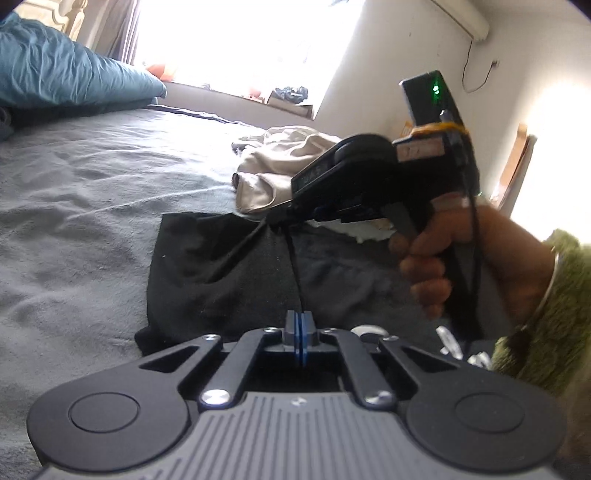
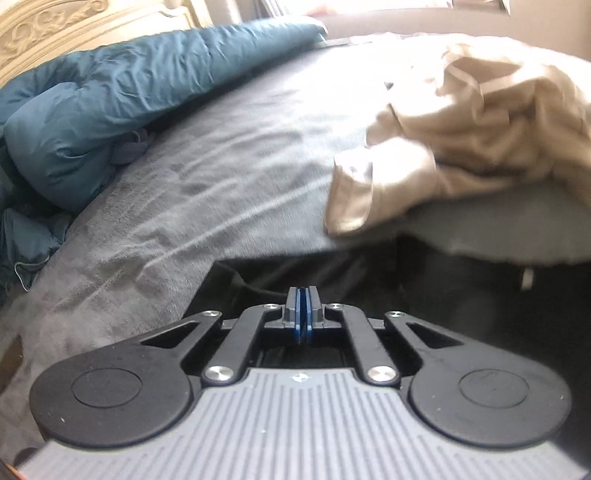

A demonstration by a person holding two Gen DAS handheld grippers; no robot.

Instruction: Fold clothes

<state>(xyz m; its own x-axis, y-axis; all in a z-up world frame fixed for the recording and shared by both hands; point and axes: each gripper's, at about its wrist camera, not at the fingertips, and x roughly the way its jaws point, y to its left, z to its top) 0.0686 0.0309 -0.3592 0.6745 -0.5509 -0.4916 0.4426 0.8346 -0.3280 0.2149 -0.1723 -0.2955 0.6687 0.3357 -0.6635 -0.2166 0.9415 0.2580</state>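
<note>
A black garment [image 1: 221, 266] lies spread on the grey bed cover [image 1: 92, 184]. My left gripper [image 1: 300, 317] is shut at the garment's near edge, and a thin taut black fold runs up from its blue pads. That fold ends at my right gripper [image 1: 286, 218], held by a hand [image 1: 443, 258] in a green fuzzy sleeve. Its tips pinch the garment's far edge and lift it slightly. In the right wrist view the right gripper [image 2: 303, 295] is shut, with the black garment [image 2: 369, 288] under and around its tips.
A crumpled beige garment [image 1: 280, 166] [image 2: 461, 129] lies just beyond the black one. A teal duvet [image 1: 66, 70] [image 2: 110, 110] is bunched at the head of the bed by a carved headboard [image 2: 55, 22]. A bright window and a cluttered sill [image 1: 240, 99] lie behind.
</note>
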